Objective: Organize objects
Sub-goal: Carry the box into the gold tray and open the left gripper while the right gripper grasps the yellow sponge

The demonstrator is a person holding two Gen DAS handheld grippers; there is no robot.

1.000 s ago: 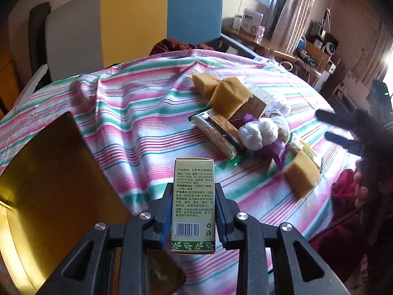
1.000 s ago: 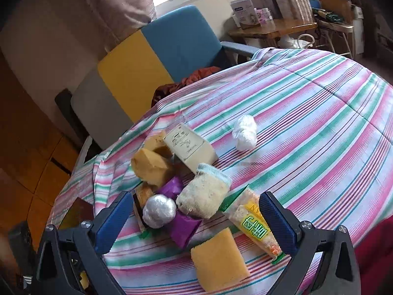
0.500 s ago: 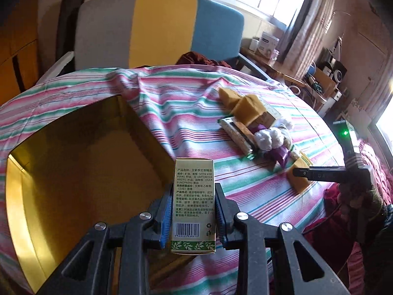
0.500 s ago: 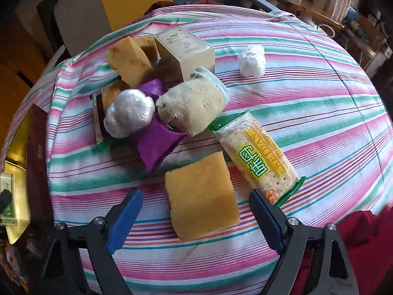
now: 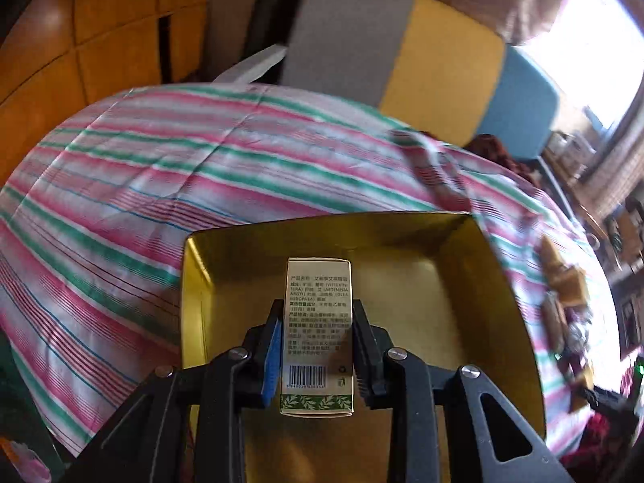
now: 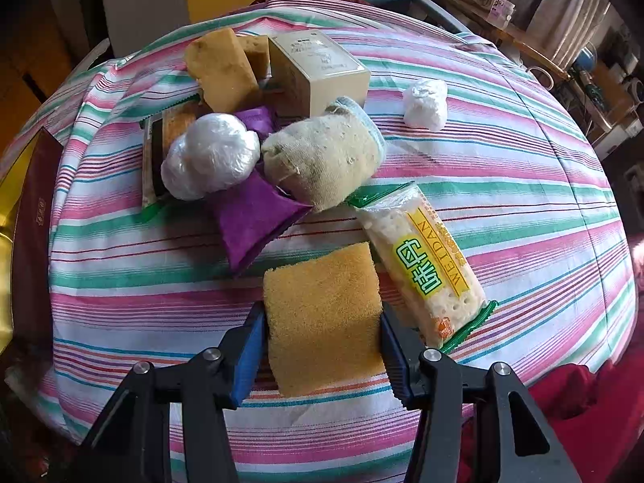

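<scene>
At the bottom centre of the left wrist view, the left tongs point(image 5: 318, 356) are clamped on a small cream carton point(image 5: 318, 334) with black print, a barcode and a green leaf band at its near end. It hangs upright over the gold tray point(image 5: 503, 281), which fills the lower middle of the frame. A second ago the tray showed only at the lower left; it now lies straight under the carton, and the pile of things has slid to the far right edge. Beyond the tray the striped cloth of the counter point(image 5: 161, 185) runs up to a grey, yellow and blue chair point(image 5: 422, 52).

At the bottom centre of the right wrist view, the right tongs point(image 6: 322, 346) have just been closing from wide, and their blue pads now sit against both sides of a flat yellow sponge point(image 6: 322, 318) lying on the cloth. Earlier the sponge lay ahead of the spread fingers. Just right of it lies a cracker pack point(image 6: 422, 265). Farther up are a purple pouch point(image 6: 253, 217), a rolled sock point(image 6: 326, 157), a plastic-wrapped ball point(image 6: 209, 157), a beige box point(image 6: 318, 72) and two more sponges point(image 6: 221, 68). A second white bundle point(image 6: 426, 102) sits apart at the upper right.
</scene>
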